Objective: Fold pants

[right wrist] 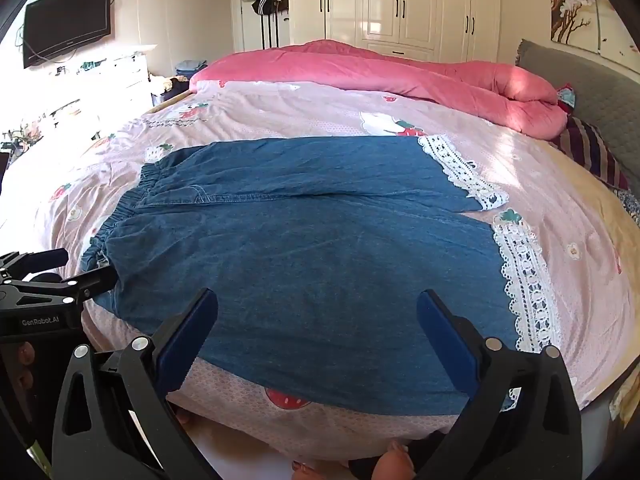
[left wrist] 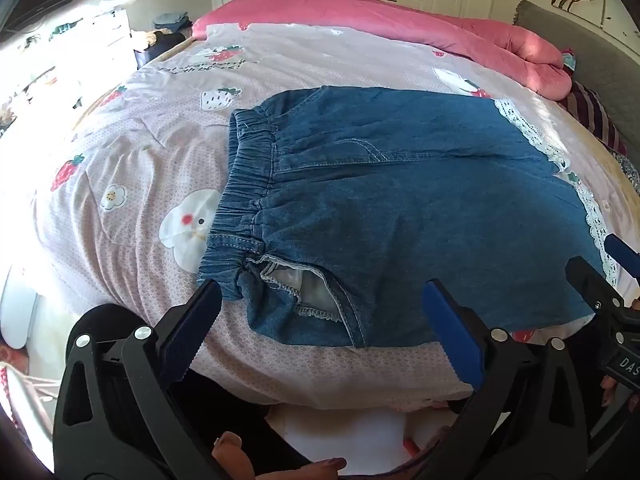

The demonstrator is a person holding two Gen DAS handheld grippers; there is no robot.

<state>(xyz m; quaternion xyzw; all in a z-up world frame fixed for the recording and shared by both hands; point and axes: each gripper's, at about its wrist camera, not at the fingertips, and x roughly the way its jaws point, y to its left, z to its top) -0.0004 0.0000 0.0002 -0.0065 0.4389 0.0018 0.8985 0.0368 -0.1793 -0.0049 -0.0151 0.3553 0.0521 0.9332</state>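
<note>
Blue denim pants (left wrist: 400, 208) with an elastic waistband (left wrist: 244, 184) and white lace hems (right wrist: 524, 276) lie flat on the bed, waistband to the left, legs to the right. My left gripper (left wrist: 320, 304) is open and empty, just above the near waistband corner and pocket opening. My right gripper (right wrist: 318, 316) is open and empty over the near leg's lower edge. The right gripper also shows at the right edge of the left wrist view (left wrist: 600, 280). The left gripper shows at the left edge of the right wrist view (right wrist: 60, 276).
The bed has a pink strawberry-print sheet (right wrist: 280, 116). A pink quilt (right wrist: 400, 76) is bunched along the far side, with a grey headboard (right wrist: 592, 92) and striped pillow (right wrist: 592, 152) at right. White wardrobes (right wrist: 400, 4) and a wall TV (right wrist: 66, 22) stand beyond.
</note>
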